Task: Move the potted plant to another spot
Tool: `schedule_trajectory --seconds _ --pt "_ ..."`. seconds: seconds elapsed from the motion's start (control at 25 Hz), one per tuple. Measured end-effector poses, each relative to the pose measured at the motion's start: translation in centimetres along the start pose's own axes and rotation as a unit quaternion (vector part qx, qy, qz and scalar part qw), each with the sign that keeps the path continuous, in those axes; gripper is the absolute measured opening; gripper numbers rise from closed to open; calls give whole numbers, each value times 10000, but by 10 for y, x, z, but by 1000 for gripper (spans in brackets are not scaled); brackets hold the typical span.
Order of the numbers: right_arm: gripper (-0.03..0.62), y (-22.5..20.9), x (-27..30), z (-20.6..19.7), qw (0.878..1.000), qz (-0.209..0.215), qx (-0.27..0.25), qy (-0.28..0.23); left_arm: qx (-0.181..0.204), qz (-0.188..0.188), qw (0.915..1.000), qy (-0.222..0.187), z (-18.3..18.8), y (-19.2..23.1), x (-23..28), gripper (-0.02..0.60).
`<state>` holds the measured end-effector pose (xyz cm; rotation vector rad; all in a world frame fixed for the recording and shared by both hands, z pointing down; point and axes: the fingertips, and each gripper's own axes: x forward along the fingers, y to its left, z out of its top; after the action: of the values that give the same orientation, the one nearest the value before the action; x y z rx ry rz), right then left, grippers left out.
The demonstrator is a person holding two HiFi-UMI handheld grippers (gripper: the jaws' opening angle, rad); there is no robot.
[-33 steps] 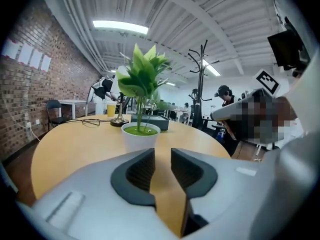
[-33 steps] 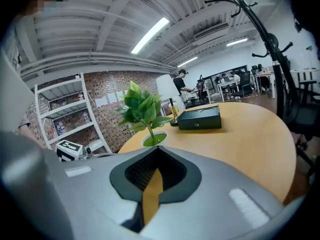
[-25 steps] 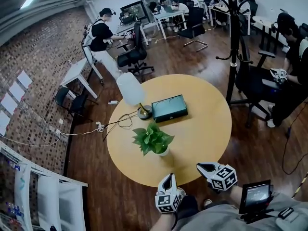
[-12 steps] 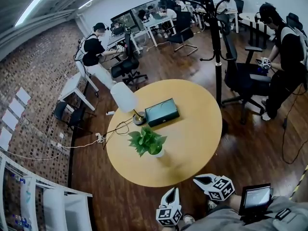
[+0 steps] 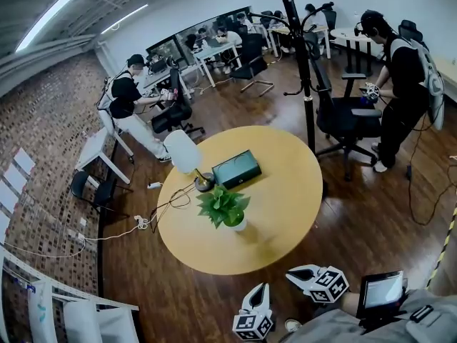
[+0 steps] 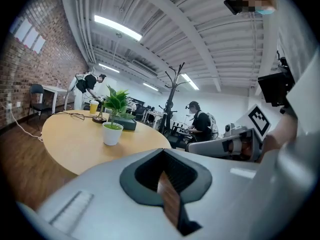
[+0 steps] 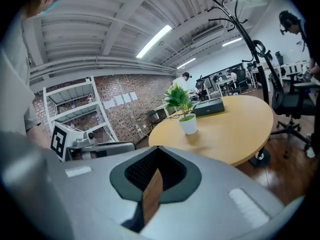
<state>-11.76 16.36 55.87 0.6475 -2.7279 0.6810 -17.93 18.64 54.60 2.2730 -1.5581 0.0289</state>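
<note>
The potted plant [image 5: 227, 210] stands a little left of the middle of the round wooden bench [image 5: 289, 216], apart from the table lamp [image 5: 187, 153] and the dark green box [image 5: 235, 168] behind it, with the cables [image 5: 170, 200] trailing off the far left edge. Its small white pot [image 6: 112, 133] looks smooth and probably glazed, so it is likely stiff, somewhat slippery and breakable if dropped. With soil inside it should be light to moderate in weight and a bit top-heavy under the spreading leaves [image 7: 179, 98], which are soft and would bruise or tear if pinched. The best hold is judged to be across the pot's wall below the rim, one pad on each side, keeping it upright so that no soil spills. Both tools are off the bench near its front edge, well apart from the plant. The left claw [image 5: 261, 289] has its jaws drawn together with nothing between them, and the right claw [image 5: 293, 273] is likewise closed and empty, so either must widen before it can take the pot. From the head view the foliage covers most of the pot, leaving only a sliver of white. Neither gripper view shows clearly whether a saucer sits under it, how damp the soil is, or what its far side looks like.
</note>
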Motion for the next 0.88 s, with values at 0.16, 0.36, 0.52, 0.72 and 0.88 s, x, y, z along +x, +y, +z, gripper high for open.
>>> schedule_trajectory --seconds 0.16,0.36,0.52,0.72,0.88 --pt "0 23 -4 -7 9999 -82 -2 58 -49 -132 9999 -43 2 0 -17 0" --pt "0 37 -11 -16 10000 -51 -30 31 -15 -178 9998 -110 0 -11 -28 0" --pt "0 34 -11 -15 9999 -23 -95 -60 12 -173 9996 -237 3 -17 -27 0" --pt "0 33 -13 -16 9999 -10 -44 -119 31 -156 9994 -293 4 -22 -28 0" --pt "0 35 -16 -15 9999 18 -58 -129 49 -149 9994 -294 4 -28 -29 0"
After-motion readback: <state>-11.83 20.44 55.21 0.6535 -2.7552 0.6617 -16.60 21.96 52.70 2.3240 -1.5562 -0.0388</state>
